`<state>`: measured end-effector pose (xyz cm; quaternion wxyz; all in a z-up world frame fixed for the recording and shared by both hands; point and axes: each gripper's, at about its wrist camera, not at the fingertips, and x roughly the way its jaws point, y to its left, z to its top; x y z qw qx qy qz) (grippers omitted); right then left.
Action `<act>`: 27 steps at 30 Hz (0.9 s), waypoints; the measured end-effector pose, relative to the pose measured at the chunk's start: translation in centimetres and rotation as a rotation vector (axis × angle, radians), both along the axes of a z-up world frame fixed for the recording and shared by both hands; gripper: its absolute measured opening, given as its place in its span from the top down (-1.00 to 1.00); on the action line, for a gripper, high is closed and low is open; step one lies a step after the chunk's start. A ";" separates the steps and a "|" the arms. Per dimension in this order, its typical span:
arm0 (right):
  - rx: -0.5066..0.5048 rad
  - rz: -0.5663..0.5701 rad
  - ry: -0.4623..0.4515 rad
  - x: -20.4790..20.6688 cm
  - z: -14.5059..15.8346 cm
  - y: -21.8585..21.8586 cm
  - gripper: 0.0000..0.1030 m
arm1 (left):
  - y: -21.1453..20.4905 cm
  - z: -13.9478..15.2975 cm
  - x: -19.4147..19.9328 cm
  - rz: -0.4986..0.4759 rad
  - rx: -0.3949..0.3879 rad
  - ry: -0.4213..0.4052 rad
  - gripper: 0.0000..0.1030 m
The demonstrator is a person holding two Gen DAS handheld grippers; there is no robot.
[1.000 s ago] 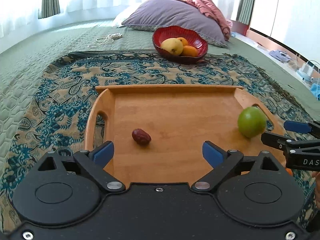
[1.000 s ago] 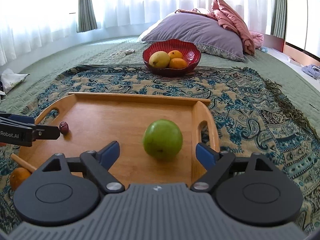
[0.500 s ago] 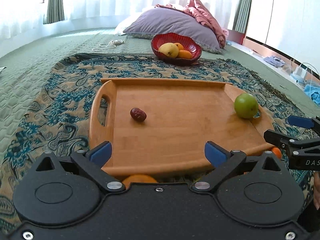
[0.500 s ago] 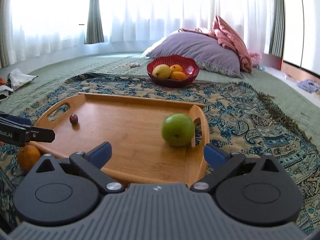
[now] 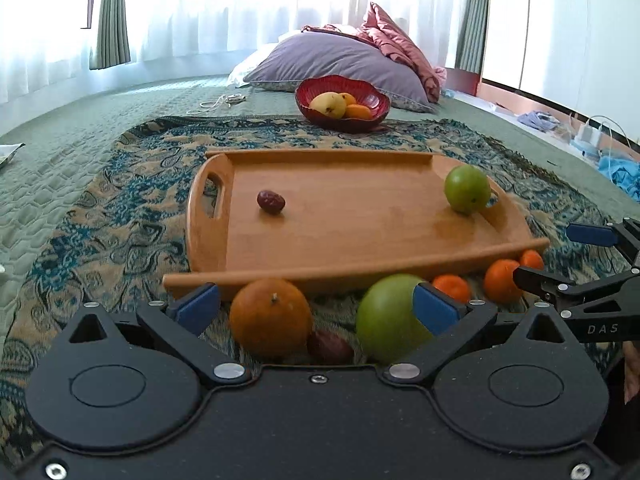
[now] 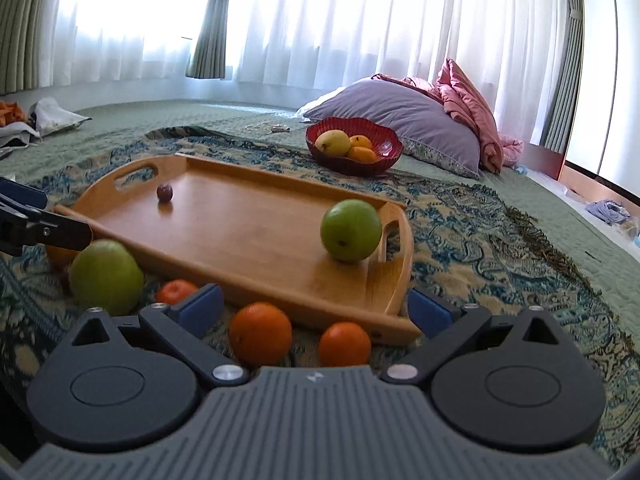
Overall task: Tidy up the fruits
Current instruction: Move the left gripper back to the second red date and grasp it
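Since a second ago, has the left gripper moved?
Yes. The left gripper has pulled back from the tray: earlier its fingers hung over the tray floor, now they hang over the fruit lying in front of it.

A purple pillow [image 6: 404, 120] is propped at the far end of the bed [image 6: 540, 224], with pink bedding [image 6: 468, 108] bunched on it. White curtains [image 6: 340, 20] are hung behind. A cord [image 5: 218, 102] is left lying beyond the patterned throw [image 5: 120, 220].
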<state>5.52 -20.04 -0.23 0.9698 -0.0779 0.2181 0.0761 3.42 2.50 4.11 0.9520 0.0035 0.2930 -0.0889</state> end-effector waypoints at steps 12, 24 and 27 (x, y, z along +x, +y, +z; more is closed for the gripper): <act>0.031 0.011 0.023 -1.5 -1.9 0.2 -1.00 | -0.6 -1.5 -2.3 -0.006 0.034 -0.025 -0.77; 0.006 0.044 0.004 -1.6 -2.2 1.7 -0.58 | -1.2 -2.1 -3.2 -0.030 0.023 -0.015 0.40; 0.010 0.034 0.005 -1.4 -2.2 1.8 -0.39 | -1.3 -2.4 -3.8 -0.014 0.042 -0.035 0.54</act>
